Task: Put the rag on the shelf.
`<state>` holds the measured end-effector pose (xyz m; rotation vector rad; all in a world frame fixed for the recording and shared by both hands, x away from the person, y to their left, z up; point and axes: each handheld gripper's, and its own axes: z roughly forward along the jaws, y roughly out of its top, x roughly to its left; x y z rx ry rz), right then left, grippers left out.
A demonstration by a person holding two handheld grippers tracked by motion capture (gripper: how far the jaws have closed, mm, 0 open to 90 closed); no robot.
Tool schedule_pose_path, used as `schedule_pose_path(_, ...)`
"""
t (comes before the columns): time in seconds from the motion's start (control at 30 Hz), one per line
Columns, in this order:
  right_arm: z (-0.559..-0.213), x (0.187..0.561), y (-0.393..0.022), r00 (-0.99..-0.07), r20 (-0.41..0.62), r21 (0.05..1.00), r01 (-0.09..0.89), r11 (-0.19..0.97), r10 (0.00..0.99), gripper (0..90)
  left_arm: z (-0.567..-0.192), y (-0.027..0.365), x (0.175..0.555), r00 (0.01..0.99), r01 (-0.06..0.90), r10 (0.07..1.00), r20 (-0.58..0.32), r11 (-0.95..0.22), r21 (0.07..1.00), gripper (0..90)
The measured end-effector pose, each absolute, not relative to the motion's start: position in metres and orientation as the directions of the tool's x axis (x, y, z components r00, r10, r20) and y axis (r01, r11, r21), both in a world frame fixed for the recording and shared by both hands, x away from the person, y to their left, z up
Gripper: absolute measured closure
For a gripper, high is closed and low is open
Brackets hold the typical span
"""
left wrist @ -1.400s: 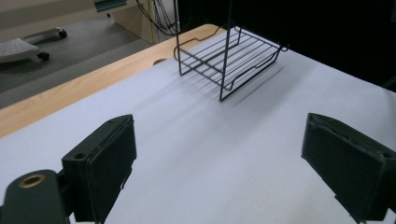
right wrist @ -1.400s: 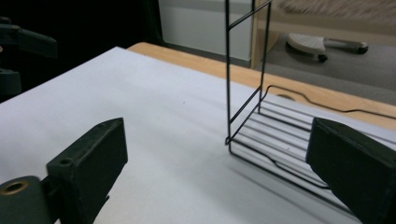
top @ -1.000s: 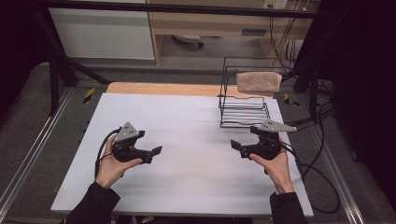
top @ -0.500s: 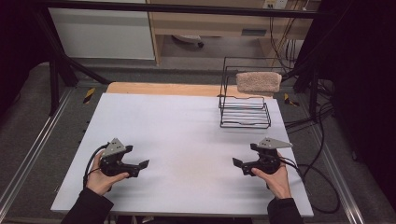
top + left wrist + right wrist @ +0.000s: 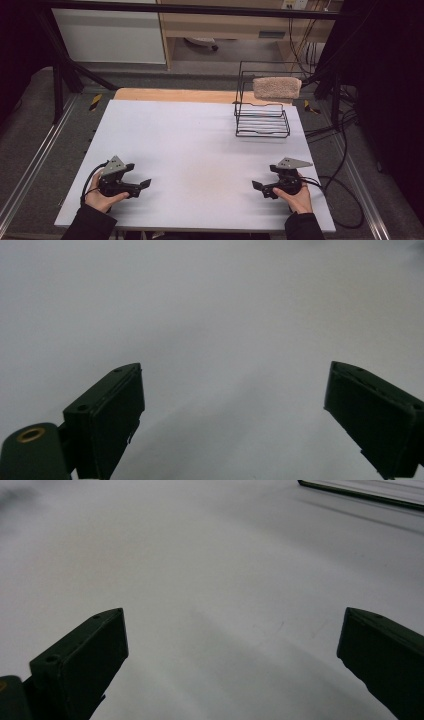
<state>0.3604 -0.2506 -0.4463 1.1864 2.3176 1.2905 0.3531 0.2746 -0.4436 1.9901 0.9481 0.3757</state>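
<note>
My left gripper (image 5: 144, 184) rests low over the near left of the white table (image 5: 200, 150), held in a hand, jaws pointing right. In the left gripper view it (image 5: 235, 405) stands open, with bare white tabletop between its black fingers (image 5: 107, 415). My right gripper (image 5: 256, 186) sits low at the near right, jaws pointing left. In the right gripper view it (image 5: 232, 655) is open too, nothing between its fingers (image 5: 85, 655). A beige folded towel (image 5: 276, 87) hangs over the top of a black wire rack (image 5: 262, 117) at the far right.
The wire rack's base edge (image 5: 360, 492) crosses the top right of the right gripper view. A wooden strip (image 5: 175, 95) borders the table's far edge. Cables (image 5: 345, 190) trail off the right side. Metal rails (image 5: 30, 165) run along the left.
Both grippers have moved toward the near edge of the table and lower, the left one also further left. Both stay open and empty.
</note>
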Motion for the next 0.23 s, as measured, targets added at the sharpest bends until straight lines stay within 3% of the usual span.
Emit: schedule_pose_path(0.23, -0.4473, 0.3587, -0.2541, -0.641, 0.180, 0.797, 0.539, 0.271, 0.746, 0.6, -0.4458, 0.2749, 0.3521, 0.670, 0.480, 0.737, -0.089, -0.339, 0.809, 9.1)
